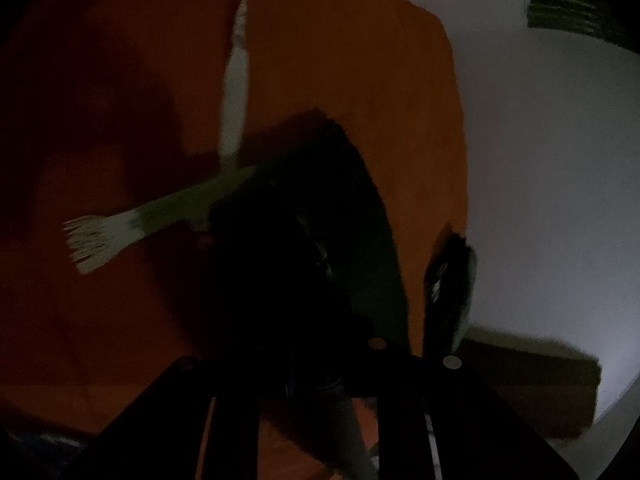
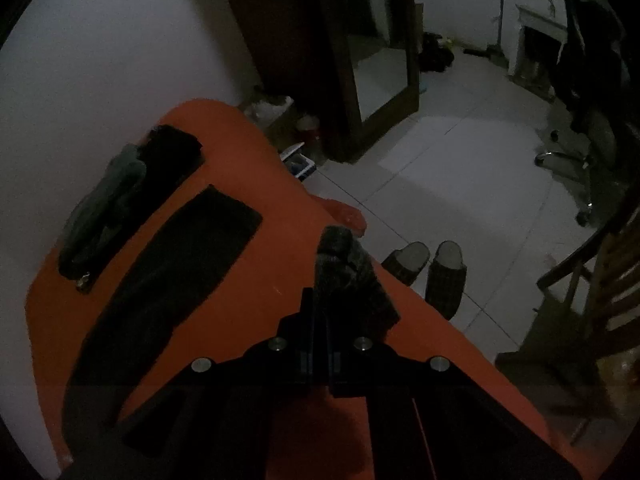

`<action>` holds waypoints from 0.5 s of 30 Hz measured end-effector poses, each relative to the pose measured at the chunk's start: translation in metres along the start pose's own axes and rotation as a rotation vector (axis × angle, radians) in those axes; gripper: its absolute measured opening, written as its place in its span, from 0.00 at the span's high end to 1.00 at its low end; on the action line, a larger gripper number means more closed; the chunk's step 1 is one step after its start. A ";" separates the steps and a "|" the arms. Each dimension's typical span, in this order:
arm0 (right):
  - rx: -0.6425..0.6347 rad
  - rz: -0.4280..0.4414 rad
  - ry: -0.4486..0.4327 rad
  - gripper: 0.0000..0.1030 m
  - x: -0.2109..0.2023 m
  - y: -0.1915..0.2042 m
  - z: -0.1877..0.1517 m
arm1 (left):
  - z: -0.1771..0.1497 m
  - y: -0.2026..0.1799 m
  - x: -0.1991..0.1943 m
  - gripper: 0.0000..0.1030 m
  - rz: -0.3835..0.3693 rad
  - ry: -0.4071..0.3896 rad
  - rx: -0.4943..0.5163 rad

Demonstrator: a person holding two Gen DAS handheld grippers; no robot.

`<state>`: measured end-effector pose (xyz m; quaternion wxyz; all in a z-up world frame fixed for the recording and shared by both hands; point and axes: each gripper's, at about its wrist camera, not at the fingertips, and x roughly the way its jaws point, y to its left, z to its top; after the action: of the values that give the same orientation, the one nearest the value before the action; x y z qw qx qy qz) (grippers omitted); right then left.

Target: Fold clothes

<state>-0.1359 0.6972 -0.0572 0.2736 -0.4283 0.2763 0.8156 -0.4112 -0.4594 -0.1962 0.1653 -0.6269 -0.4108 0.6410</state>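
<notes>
In the left wrist view a dark garment point(image 1: 304, 216) lies bunched on the orange sheet point(image 1: 340, 60). It covers my left gripper point(image 1: 320, 300), whose fingers are lost in the dark cloth and look shut on it. A dark flap point(image 1: 446, 276) of cloth sticks up at the right. A cream fringed band point(image 1: 236, 92) lies bent on the sheet beyond. In the right wrist view my right gripper point(image 2: 320, 296) is shut on a grey fuzzy cloth point(image 2: 344, 260) raised over the edge of the orange sheet point(image 2: 272, 216).
Two dark folded garments point(image 2: 172, 276) point(image 2: 132, 196) lie on the sheet's left side by a white wall point(image 2: 100, 40). On the tiled floor beyond the edge stand slippers point(image 2: 424, 268), a mirror point(image 2: 380, 76), an office chair point(image 2: 576, 160) and a wooden chair point(image 2: 600, 280).
</notes>
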 end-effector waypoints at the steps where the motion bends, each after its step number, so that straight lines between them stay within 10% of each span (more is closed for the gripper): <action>1: 0.007 -0.008 0.004 0.97 0.003 0.011 0.012 | 0.006 -0.007 0.006 0.84 -0.005 -0.006 -0.024; 15: -0.047 -0.030 -0.038 0.97 0.113 0.134 0.109 | 0.071 -0.098 0.095 0.84 0.117 -0.073 -0.076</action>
<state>-0.3416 0.7019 -0.0718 0.2808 -0.4234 0.2453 0.8256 -0.5227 -0.3534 -0.1966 0.0886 -0.6320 -0.4034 0.6557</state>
